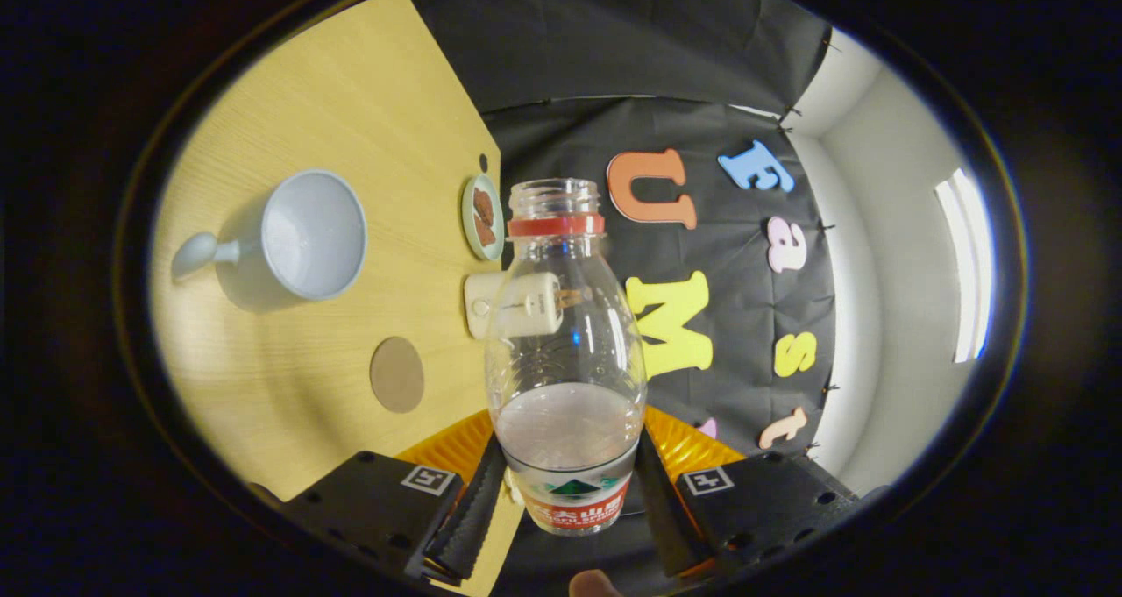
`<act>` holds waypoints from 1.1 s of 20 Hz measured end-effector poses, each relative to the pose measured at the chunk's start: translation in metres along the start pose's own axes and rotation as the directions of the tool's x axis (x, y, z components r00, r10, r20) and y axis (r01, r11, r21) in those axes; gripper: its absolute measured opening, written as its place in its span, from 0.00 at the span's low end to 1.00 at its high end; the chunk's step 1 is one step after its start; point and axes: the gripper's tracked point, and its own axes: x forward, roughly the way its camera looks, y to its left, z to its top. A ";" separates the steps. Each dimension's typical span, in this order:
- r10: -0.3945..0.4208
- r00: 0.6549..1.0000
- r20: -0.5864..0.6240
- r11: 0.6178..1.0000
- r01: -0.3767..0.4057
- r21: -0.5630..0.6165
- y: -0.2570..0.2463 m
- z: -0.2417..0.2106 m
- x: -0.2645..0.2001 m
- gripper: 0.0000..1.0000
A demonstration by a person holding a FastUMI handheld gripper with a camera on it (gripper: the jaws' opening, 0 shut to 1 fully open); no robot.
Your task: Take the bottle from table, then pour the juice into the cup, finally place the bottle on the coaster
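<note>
bottle [565, 351]: clear glossy plastic, ribbed neck | table [351, 97] beside bottle: matt pale wood grain | cup [302, 236] beyond bottle: smooth matt ceramic-looking | coaster [396, 374]: matt, cork-like

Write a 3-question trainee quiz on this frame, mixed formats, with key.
1. True or false: the gripper has both fingers pressed on the bottle.
2. The bottle's cap is: A) on, B) off.
3. Fill in: the round brown coaster lies on the ___.

Key: 1 true. 2 B; the mouth is open above the red ring. 3 table, nearer the fingers than the cup.
</note>
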 end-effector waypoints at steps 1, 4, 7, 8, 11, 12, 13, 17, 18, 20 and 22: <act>0.002 1.000 0.003 1.000 -0.002 0.026 0.000 -0.002 0.000 0.79; 0.028 1.000 -0.010 0.992 -0.026 0.125 0.002 -0.011 -0.001 0.79; 0.056 0.998 -0.018 0.962 -0.049 0.269 -0.008 -0.016 -0.004 0.79; 0.053 0.998 -0.014 0.949 -0.046 0.311 -0.015 -0.016 -0.004 0.79; 0.034 0.999 0.003 0.912 -0.032 0.409 -0.034 -0.015 -0.005 0.80; 0.028 1.000 0.009 0.896 -0.029 0.443 -0.039 -0.015 -0.004 0.80; 0.023 1.000 0.015 0.876 -0.028 0.481 -0.044 -0.014 -0.004 0.80; 0.038 0.998 0.042 0.743 -0.057 0.667 -0.057 -0.013 -0.005 0.80; 0.045 0.997 0.055 0.691 -0.072 0.719 -0.060 -0.011 -0.004 0.80; 0.082 0.993 0.085 0.584 -0.117 0.803 -0.063 -0.007 0.000 0.80; 0.109 0.989 0.100 0.499 -0.142 0.855 -0.062 -0.008 0.009 0.80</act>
